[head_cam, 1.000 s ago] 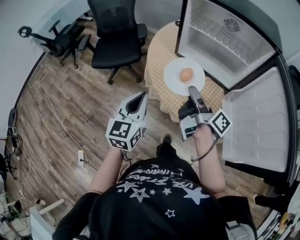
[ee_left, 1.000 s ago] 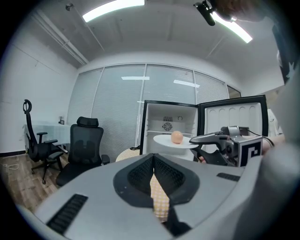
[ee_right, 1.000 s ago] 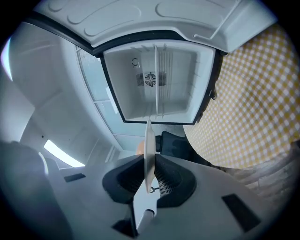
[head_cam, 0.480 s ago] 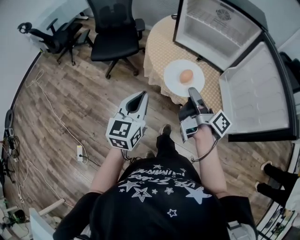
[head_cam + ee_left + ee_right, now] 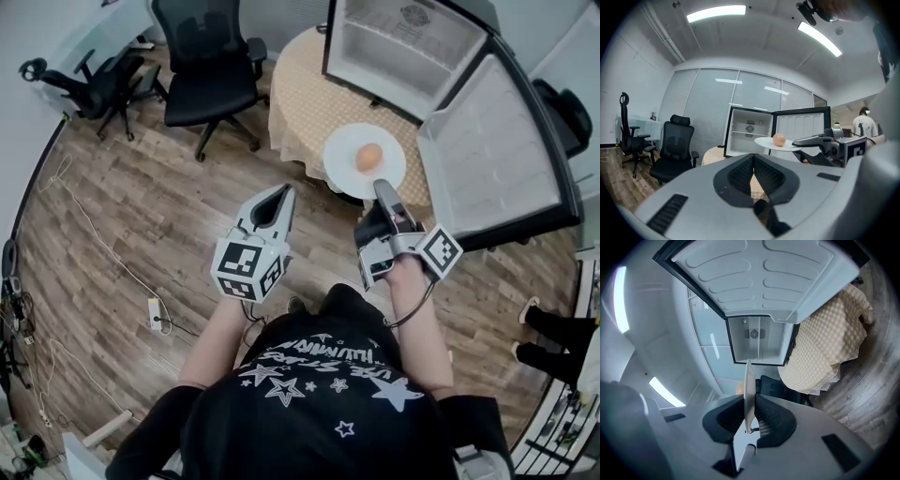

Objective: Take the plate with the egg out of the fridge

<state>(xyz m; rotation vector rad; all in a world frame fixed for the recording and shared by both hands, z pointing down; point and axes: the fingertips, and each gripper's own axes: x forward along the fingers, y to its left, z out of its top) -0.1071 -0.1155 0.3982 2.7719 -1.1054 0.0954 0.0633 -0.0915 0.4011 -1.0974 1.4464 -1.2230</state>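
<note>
Gripping the near rim of the white plate, the right gripper has its jaws pinched on the thin edge. Its own view shows the plate edge-on between the pads, so the egg shows there only as an orange sliver behind it. Just beside it the left gripper hangs with jaws pressed together on nothing. The person's dark printed shirt fills the bottom of the head view and hides the floor beneath.

Plate and egg are outside the fridge, held in the air before a round table draped in yellow checked cloth. Beyond, the fridge stands with its door swung wide and its top cut off by the frame. Two black office chairs stand left on the wood-plank floor. Someone's legs are cut off at the right edge.
</note>
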